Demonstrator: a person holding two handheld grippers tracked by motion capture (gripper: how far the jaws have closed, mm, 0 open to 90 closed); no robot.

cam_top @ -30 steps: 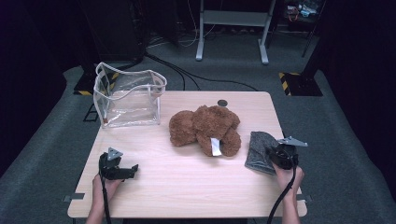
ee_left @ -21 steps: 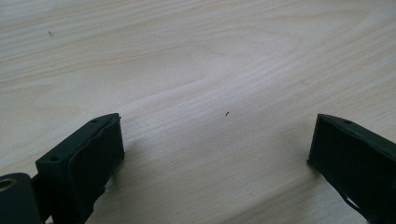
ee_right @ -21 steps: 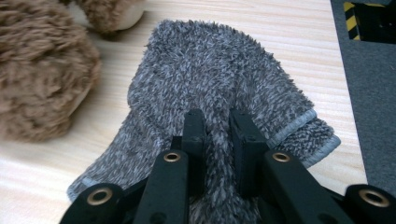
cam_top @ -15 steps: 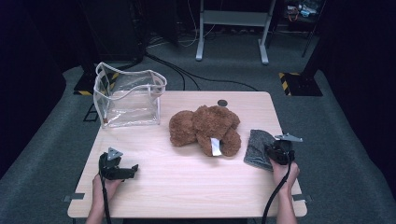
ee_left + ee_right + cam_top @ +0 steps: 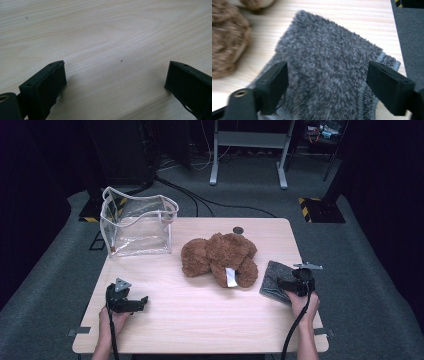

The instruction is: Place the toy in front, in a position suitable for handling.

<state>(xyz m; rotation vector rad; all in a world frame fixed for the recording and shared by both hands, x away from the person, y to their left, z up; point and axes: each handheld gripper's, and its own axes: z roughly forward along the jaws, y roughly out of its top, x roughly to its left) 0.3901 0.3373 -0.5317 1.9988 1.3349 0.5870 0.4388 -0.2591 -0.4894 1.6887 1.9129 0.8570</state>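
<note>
Pale wooden bench: your right hand-held gripper, jaws just spread, straddles the grey fuzzy cloth at lower right, unpinched. Left hand-held gripper spread, empty. Teddy bear and clear bag remain untouched.

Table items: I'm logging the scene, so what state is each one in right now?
Grey cloth: folded, flat, not gripped.
Right tongs: just opened, astride the cloth.
Left tongs: open, nothing between.
Clear bag: upright, mouth open.
Teddy bear: lying down, untouched.
</note>
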